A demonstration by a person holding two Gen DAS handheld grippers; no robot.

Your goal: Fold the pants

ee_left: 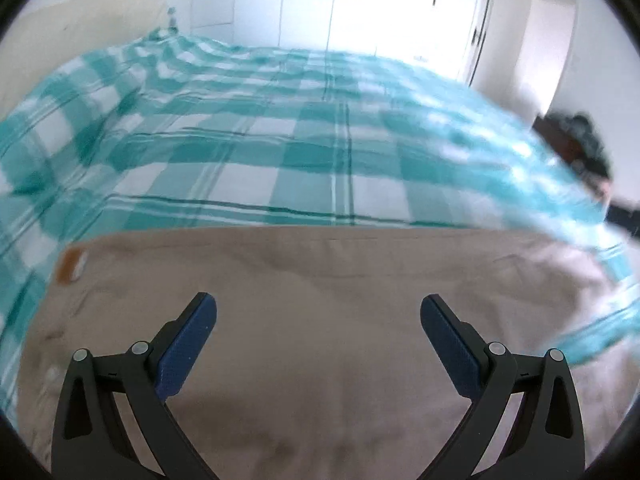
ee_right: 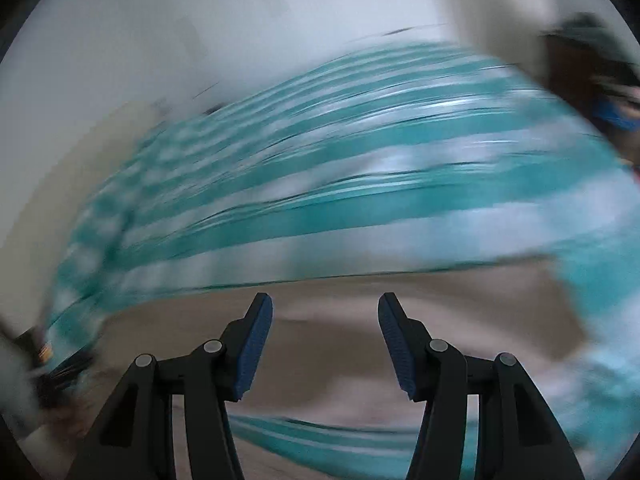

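Lying flat on the teal-and-white checked bedcover (ee_left: 256, 148), the beige pants (ee_left: 320, 280) already look folded at least once: in the left wrist view they form one broad, fairly smooth panel with a straight far edge and a small brown label (ee_left: 68, 266) at about 9 o'clock. I judge that the task is partly done; how many folds are made I cannot tell, and probably one more fold and some smoothing are left. The left gripper (ee_left: 318, 312) stands wide, nothing between its blue pads (ee_left: 184, 352), and the pants spread under it and beyond it, from 6 o'clock up to the middle of the picture. The right wrist view is strongly blurred. The right gripper (ee_right: 325, 316) is about half apart and empty, no cloth between its pads (ee_right: 256, 344); the beige cloth lies just ahead of the tips toward 12 o'clock and also below, with a strip of the bedcover at 6 o'clock. Whether either gripper touches the cloth I cannot tell.
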